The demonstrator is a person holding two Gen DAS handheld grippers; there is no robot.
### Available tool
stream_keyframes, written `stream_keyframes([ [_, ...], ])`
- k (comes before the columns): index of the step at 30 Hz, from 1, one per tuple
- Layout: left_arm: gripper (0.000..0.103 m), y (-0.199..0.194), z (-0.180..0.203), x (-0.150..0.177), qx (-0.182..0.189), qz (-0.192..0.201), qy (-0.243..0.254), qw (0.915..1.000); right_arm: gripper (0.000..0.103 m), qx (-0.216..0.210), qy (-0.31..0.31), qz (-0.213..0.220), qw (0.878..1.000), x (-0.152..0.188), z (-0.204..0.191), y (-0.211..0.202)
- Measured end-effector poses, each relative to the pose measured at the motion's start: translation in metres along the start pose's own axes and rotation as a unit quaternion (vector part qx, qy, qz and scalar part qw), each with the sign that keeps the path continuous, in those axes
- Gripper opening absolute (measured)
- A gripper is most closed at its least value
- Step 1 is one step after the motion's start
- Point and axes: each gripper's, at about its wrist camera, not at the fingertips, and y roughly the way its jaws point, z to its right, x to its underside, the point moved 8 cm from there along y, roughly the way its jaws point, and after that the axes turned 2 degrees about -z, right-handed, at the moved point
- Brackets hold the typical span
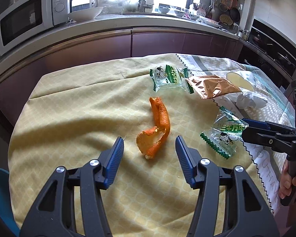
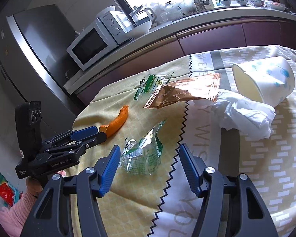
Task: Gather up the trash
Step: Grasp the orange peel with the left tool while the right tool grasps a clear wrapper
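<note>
On the yellow cloth [image 1: 73,106] draped over the table, I am holding my left gripper [image 1: 149,154] with its blue-padded fingers spread wide, the orange peel [image 1: 157,126] lying between and just ahead of the tips, untouched. Taking that peel as the landmark: beyond it, toward the counter [image 1: 128,21], a clear wrapper with green print [image 1: 169,77] is lying flat, and a copper-coloured wrapper [image 1: 211,86] is overlapping its far-right end. To the peel's right, a second green-print wrapper [image 2: 146,156] is sitting crumpled near the zigzag seam where the yellow cloth is meeting a grey-and-white patterned cloth [image 2: 266,158].

I am keeping my right gripper [image 2: 150,164] open as well, its fingers framing that crumpled wrapper without closing on it. Farther right of the peel, a wad of white tissue [image 2: 244,118] is resting on the patterned cloth, touching the copper wrapper's end, and a paper cup [image 2: 266,81] with blue dots is lying on its side just behind the tissue. Past the peel, on the counter, a white microwave [image 1: 27,19] is standing beside a white bowl [image 1: 86,12].
</note>
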Motion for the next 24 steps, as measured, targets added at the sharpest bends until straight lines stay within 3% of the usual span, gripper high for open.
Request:
stream_keyframes([
  [2, 0.051, 0.004, 0.002, -0.001, 0.005, -0.005, 0.002, 1.0000, 0.054, -0.002, 0.001, -0.002, 1.000, 0.000, -0.001, 0.001],
  [9, 0.025, 0.008, 0.007, 0.003, 0.019, -0.019, 0.008, 0.9996, 0.036, -0.011, 0.007, -0.007, 1.000, 0.001, -0.001, 0.003],
  [12, 0.018, 0.007, 0.008, 0.004, 0.020, -0.017, 0.006, 0.9996, 0.035, -0.013, 0.009, -0.008, 1.000, 0.001, 0.000, 0.003],
  [24, 0.011, -0.013, 0.004, 0.013, 0.015, 0.002, -0.006, 0.9999, 0.018, -0.025, 0.005, -0.006, 1.000, 0.002, -0.005, 0.003],
])
